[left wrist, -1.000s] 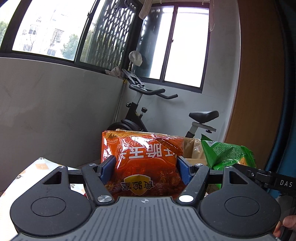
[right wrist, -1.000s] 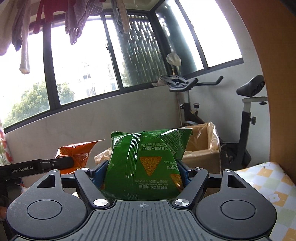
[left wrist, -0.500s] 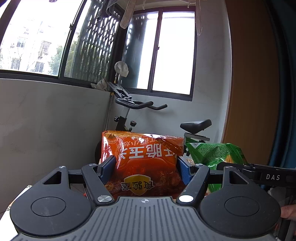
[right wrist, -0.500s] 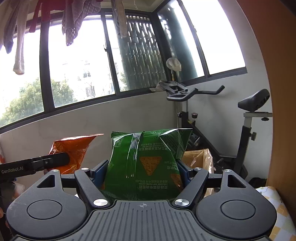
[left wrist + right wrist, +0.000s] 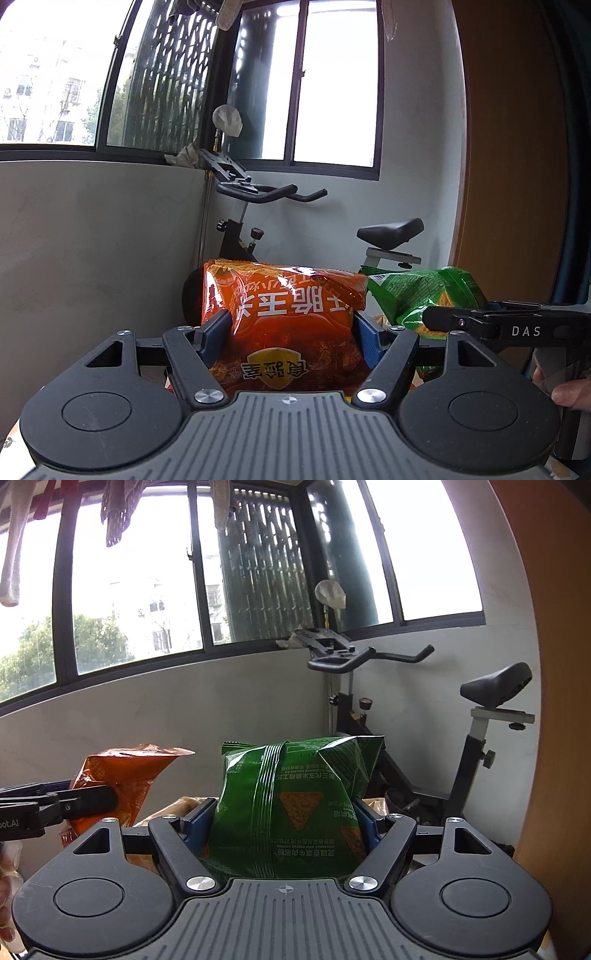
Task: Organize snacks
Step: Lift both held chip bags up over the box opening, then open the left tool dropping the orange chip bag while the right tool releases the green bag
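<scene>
Cardboard box dropped lower, crinkly orange bag (image 5: 291, 325), glossy green bag (image 5: 295, 808) clamped.

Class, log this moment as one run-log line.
left gripper: shut on orange snack bag | right gripper: shut on green snack bag | both bags aloft

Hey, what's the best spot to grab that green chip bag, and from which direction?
Grip the green chip bag across its narrower lower body, coming from its bottom end with fingers on its two side edges. The puffy middle gives under the pads, as the right claw shows now, shut on it.
</scene>
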The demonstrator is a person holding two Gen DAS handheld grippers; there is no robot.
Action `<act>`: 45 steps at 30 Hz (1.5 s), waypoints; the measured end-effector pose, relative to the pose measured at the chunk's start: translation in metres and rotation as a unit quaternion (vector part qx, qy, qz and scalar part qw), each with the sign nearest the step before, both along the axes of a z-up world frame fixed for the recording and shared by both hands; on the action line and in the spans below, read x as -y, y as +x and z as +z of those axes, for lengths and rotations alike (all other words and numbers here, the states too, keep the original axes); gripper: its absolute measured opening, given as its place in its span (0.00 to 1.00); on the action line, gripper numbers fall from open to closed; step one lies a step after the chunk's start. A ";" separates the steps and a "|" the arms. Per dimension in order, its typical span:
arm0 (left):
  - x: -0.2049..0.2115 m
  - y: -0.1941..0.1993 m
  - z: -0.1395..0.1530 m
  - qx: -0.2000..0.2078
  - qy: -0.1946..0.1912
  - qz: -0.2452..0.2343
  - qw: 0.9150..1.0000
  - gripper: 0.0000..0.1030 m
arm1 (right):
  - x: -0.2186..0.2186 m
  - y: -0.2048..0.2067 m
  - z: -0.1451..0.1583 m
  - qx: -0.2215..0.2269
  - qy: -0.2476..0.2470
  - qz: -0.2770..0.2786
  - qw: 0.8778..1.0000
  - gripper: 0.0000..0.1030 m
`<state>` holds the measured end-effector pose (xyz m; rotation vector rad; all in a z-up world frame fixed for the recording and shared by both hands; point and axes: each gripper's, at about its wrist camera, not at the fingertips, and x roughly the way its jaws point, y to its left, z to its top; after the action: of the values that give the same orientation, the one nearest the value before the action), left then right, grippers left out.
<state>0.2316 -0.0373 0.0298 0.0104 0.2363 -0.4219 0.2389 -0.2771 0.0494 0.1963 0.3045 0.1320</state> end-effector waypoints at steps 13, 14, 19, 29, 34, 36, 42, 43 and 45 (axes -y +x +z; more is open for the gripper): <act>0.012 0.043 -0.008 -0.043 0.016 0.002 0.999 0.71 | -0.006 0.073 -0.015 -0.051 -0.027 0.019 0.998 0.70; 0.013 0.044 -0.012 -0.048 0.020 -0.001 0.999 0.72 | -0.010 0.075 -0.018 -0.057 -0.031 0.025 0.998 0.70; 0.014 0.051 -0.027 -0.081 0.029 -0.019 0.996 0.78 | -0.019 0.086 -0.034 -0.097 -0.042 0.028 0.994 0.73; -0.007 0.036 -0.016 -0.078 0.026 0.001 0.997 0.89 | -0.015 0.055 -0.024 -0.085 -0.049 0.024 0.995 0.87; -0.024 0.019 -0.007 -0.083 0.019 0.008 0.996 0.89 | -0.012 0.027 -0.021 -0.089 -0.044 0.017 0.995 0.87; -0.033 0.010 -0.005 -0.087 0.015 0.011 0.996 0.89 | -0.012 0.014 -0.020 -0.088 -0.039 0.016 0.995 0.87; -0.055 -0.020 -0.005 -0.083 0.016 0.021 0.996 0.89 | -0.019 -0.022 -0.020 -0.082 -0.045 0.025 0.995 0.88; -0.058 -0.026 -0.006 -0.082 0.016 0.023 0.996 0.89 | -0.021 -0.028 -0.021 -0.083 -0.046 0.027 0.995 0.88; -0.065 -0.035 -0.010 -0.085 0.018 0.029 0.996 0.89 | -0.025 -0.039 -0.022 -0.081 -0.045 0.033 0.995 0.87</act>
<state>0.1965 0.0280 0.0195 0.0026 0.4119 -0.3613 0.1998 -0.2524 0.0275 0.1071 0.4783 0.1681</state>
